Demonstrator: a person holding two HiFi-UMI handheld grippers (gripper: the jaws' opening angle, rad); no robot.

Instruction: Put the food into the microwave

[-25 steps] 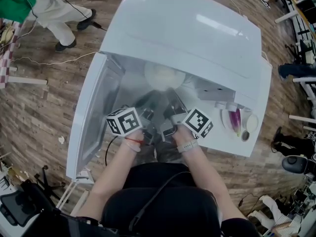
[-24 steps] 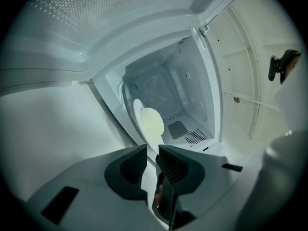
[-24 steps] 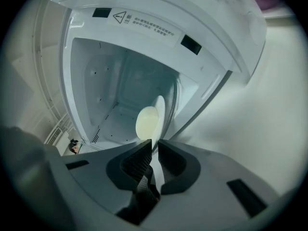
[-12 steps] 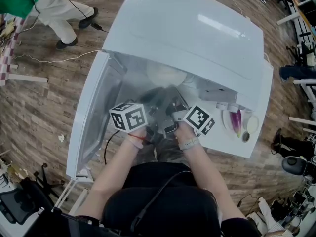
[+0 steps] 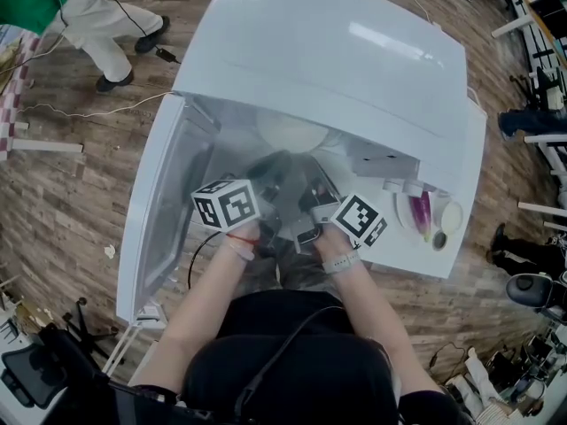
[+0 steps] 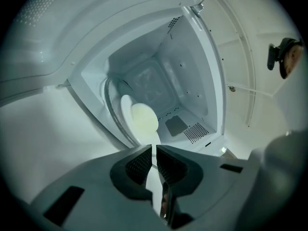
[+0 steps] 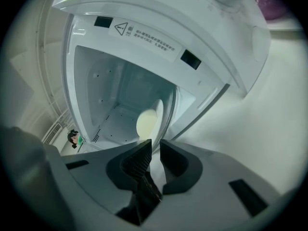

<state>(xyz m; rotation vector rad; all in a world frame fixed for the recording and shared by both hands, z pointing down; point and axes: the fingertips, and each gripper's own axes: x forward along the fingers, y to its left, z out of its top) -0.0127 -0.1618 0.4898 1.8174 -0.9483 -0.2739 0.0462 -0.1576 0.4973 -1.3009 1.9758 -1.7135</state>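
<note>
While left gripper (image 6: 154,150) pinches plate (image 6: 125,111), right gripper (image 7: 155,146) too

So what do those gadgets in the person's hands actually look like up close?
Each is a grey plastic body ending in two dark, ribbed jaw pads: left gripper, right gripper. Each carries a white cube with black square markers. The person wears a red wristband, a pale watch strap and a black top.
</note>
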